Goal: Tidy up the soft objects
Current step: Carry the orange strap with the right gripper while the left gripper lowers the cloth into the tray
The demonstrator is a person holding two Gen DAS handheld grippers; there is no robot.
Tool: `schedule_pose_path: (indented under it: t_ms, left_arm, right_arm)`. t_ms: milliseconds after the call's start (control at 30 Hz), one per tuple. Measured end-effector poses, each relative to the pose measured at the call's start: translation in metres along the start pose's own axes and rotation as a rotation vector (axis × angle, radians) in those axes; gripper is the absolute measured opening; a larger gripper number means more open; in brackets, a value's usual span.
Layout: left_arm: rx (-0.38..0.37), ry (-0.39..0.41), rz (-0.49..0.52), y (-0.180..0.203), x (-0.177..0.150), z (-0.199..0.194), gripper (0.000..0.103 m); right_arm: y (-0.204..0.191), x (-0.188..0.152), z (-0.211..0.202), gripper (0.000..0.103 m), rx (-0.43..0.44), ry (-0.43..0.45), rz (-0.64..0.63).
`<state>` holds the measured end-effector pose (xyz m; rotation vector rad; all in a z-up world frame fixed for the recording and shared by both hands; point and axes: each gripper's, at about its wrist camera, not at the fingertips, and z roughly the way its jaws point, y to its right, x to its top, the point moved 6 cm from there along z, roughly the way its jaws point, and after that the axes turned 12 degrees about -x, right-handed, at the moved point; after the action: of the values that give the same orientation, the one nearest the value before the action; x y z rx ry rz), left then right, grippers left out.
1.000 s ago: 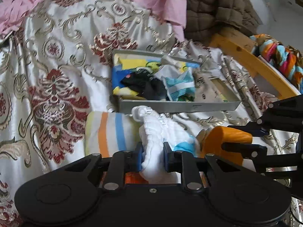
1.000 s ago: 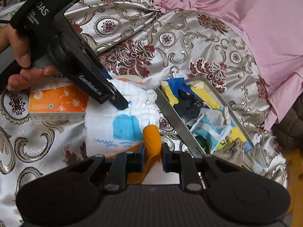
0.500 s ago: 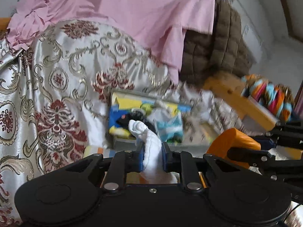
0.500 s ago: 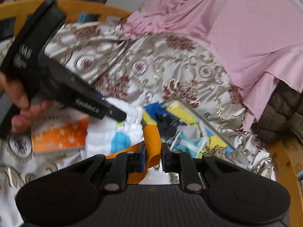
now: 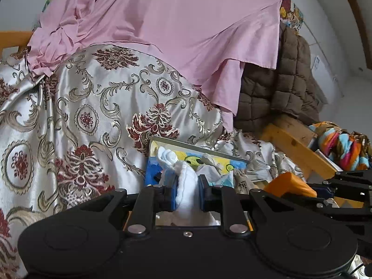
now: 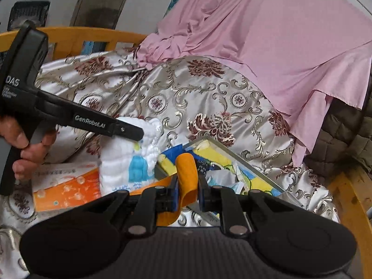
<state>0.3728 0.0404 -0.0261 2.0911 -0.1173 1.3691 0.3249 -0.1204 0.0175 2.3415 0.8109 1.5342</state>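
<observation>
We hold the white quilted cloth lifted above the bed, its white edge clenched in the left gripper and its orange hem clenched in the right gripper. Beyond lies a grey tray of crumpled items on the brocade bedspread.

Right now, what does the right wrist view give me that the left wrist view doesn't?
Only the right wrist view shows the hand on the left gripper's handle, the orange box on the bedspread, and the blue print on the white cloth.

Only the left wrist view shows the colourful cloth past the wooden rail.

Both show the left gripper pinching the white cloth, the right gripper pinching the orange cloth, the tray, and the pink sheet.
</observation>
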Motion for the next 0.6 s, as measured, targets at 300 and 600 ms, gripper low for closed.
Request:
schedule_pose_path:
  t_ms: [300,600]
  left_arm:
    - [0.003,-0.005,0.121,0.013,0.058,0.075,0.010]
    - [0.036,-0.216,0.130,-0.020,0.040,0.136,0.009]
  right_arm:
    - [0.054,0.017,0.061,0.018,0.004,0.052,0.101]
    - [0.102,0.022,0.142,0.018,0.016,-0.001,0.190]
